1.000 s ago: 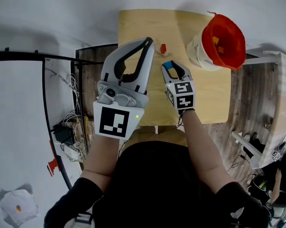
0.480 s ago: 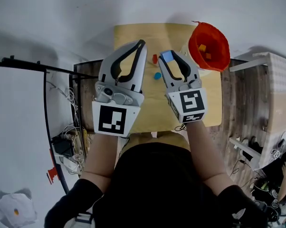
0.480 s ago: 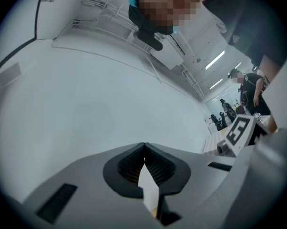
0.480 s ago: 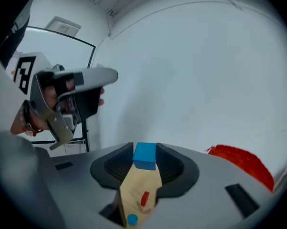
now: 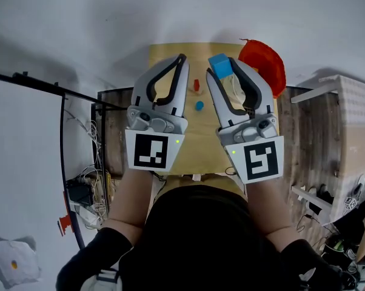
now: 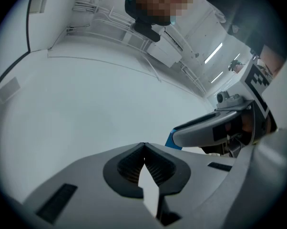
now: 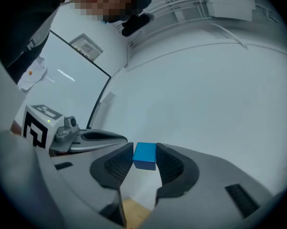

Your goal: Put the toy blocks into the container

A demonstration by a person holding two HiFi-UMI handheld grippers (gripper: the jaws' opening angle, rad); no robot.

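Right gripper (image 5: 225,67) clamped on a blue toy block (image 5: 219,65), block pinched between the two pads at the jaw tips. The right gripper view confirms it: right gripper (image 7: 144,158) has both pads pressed on the side faces of the blue toy block (image 7: 144,153), top face showing, block sits level. Left gripper (image 5: 182,58) is closed with nothing in it; in the left gripper view the left gripper (image 6: 143,146) has its ribbed pads meeting at the tips with no gap. In the head view both grippers are held up side by side over the wooden table (image 5: 202,141), left at 9 o'clock of right, apart and not touching. Red container (image 5: 265,63) stands at the table's far right corner, at 3 o'clock of the held block and partly covered by the right gripper's outer jaw; contents can't be made out. The held block is not over the container mouth, it sits just left of the rim in this view. Two loose pieces lie on the table in the gap between the grippers: a red toy block (image 5: 196,85), and a small blue piece (image 5: 199,106) at 6 o'clock of it, apart from each other. Marker cube of the left gripper (image 5: 153,152) and marker cube of the right gripper (image 5: 255,159) face the camera at the near ends.
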